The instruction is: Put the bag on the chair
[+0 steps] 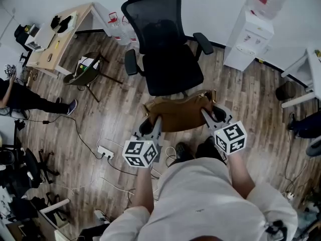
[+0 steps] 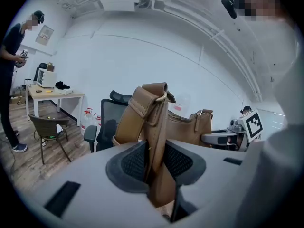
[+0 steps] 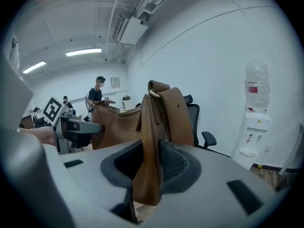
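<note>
A brown leather bag (image 1: 178, 112) hangs in the air just in front of the black office chair (image 1: 168, 59), held up between both grippers. My left gripper (image 1: 151, 126) is shut on the bag's strap (image 2: 154, 127) at its left end, the leather pinched between the ribbed pads. My right gripper (image 1: 210, 115) is shut on the strap (image 3: 152, 137) at the right end. In the left gripper view the bag's body (image 2: 190, 127) and the chair (image 2: 107, 120) show beyond the jaws. The chair's seat (image 1: 173, 74) is bare.
A small wicker chair (image 1: 85, 70) stands to the left, a wooden desk (image 1: 57, 36) behind it. A water dispenser (image 1: 248, 36) is at the right wall. A power strip (image 1: 105, 152) and cables lie on the wood floor. A person (image 1: 30, 100) stands far left.
</note>
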The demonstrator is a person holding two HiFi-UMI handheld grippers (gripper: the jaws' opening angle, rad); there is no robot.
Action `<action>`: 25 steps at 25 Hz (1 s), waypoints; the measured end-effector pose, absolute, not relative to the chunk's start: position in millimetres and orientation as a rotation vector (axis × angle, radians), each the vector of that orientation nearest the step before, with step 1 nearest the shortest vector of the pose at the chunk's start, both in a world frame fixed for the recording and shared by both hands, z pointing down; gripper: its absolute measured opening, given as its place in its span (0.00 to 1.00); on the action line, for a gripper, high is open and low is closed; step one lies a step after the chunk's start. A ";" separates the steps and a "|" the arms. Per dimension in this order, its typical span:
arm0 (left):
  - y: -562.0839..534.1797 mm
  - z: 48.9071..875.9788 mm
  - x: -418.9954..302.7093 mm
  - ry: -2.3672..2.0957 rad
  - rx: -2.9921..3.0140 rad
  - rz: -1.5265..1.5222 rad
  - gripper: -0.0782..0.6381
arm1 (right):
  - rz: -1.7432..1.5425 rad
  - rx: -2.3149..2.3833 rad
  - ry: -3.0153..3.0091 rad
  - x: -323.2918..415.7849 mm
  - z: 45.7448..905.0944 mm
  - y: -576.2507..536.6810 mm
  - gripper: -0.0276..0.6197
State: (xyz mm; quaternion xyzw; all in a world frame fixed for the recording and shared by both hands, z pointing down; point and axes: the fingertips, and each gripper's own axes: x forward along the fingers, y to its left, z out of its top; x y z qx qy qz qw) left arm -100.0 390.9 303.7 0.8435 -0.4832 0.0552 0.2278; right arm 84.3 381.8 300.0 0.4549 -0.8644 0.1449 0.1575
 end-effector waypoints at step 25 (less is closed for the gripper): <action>375.0 316.7 -96.3 -1.337 2.251 0.175 0.25 | 0.500 1.240 -2.508 90.5 311.6 358.4 0.24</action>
